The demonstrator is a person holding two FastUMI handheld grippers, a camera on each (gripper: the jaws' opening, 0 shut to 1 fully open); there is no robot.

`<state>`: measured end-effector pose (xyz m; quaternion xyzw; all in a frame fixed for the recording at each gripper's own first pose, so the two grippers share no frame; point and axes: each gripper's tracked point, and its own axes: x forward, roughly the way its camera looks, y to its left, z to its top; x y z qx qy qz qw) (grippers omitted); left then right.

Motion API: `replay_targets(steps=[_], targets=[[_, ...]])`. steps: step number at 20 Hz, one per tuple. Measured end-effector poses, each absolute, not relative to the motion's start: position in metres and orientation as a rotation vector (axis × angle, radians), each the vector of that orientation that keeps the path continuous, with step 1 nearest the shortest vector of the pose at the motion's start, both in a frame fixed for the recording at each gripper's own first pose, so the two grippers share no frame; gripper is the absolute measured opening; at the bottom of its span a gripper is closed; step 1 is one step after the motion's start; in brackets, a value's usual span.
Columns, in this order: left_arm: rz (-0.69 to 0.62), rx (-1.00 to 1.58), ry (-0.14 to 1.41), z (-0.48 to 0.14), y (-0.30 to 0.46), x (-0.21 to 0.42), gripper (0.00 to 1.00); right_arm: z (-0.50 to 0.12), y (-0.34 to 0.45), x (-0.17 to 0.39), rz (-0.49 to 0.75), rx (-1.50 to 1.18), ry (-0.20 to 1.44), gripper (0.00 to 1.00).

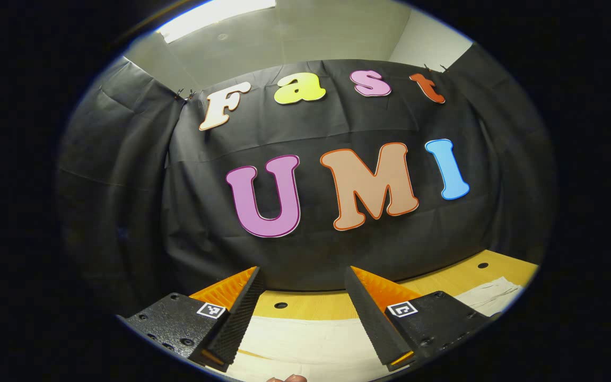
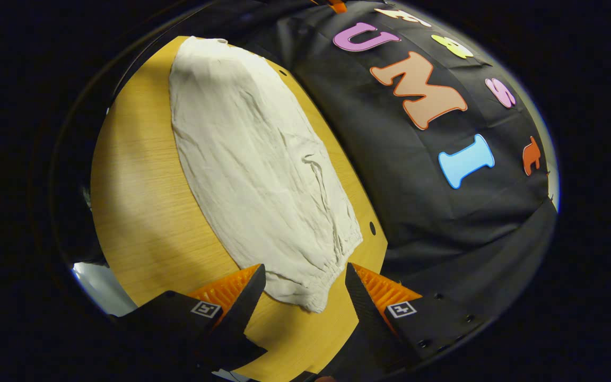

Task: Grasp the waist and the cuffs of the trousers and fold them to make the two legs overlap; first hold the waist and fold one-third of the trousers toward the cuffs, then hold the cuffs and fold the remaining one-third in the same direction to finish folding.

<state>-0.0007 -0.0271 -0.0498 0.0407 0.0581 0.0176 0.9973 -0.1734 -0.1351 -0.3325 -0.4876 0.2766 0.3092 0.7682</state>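
Lying flat, trousers (image 2: 263,170) reach between the right gripper (image 2: 305,276) open jaws

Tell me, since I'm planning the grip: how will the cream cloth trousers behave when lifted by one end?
The cream, creased cloth trousers would likely droop limply, given their soft wrinkles. They look thin, so probably light. The gathered end between the right tongs may bunch when pinched.

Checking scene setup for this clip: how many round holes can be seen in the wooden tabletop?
2 per view. In the left gripper view, one hole between the fingers, another far right. In the right gripper view, one beside the trousers, one farther up. Cloth may hide more.
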Motion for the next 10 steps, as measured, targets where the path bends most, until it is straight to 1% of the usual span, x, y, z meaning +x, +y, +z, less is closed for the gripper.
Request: replay_targets(steps=[5,6,7,8,9,10], targets=[[0.037,0.088,0.124,-0.053,-0.029,0.001,0.94,-0.351,-0.132,-0.185,0.768,-1.130,0.636,0.98],[0.040,0.088,0.127,-0.054,-0.027,0.000,0.94,-0.356,-0.133,-0.188,0.790,-1.142,0.652,1.00],[0.044,0.088,0.129,-0.055,-0.026,0.000,0.96,-0.362,-0.134,-0.190,0.808,-1.157,0.663,0.98],[0.050,0.089,0.130,-0.056,-0.024,-0.001,0.94,-0.362,-0.132,-0.187,0.817,-1.173,0.652,0.94],[0.055,0.090,0.131,-0.056,-0.021,-0.001,0.94,-0.365,-0.131,-0.184,0.825,-1.184,0.651,0.92],[0.061,0.089,0.134,-0.058,-0.019,-0.001,0.94,-0.366,-0.129,-0.180,0.830,-1.194,0.647,0.93]])
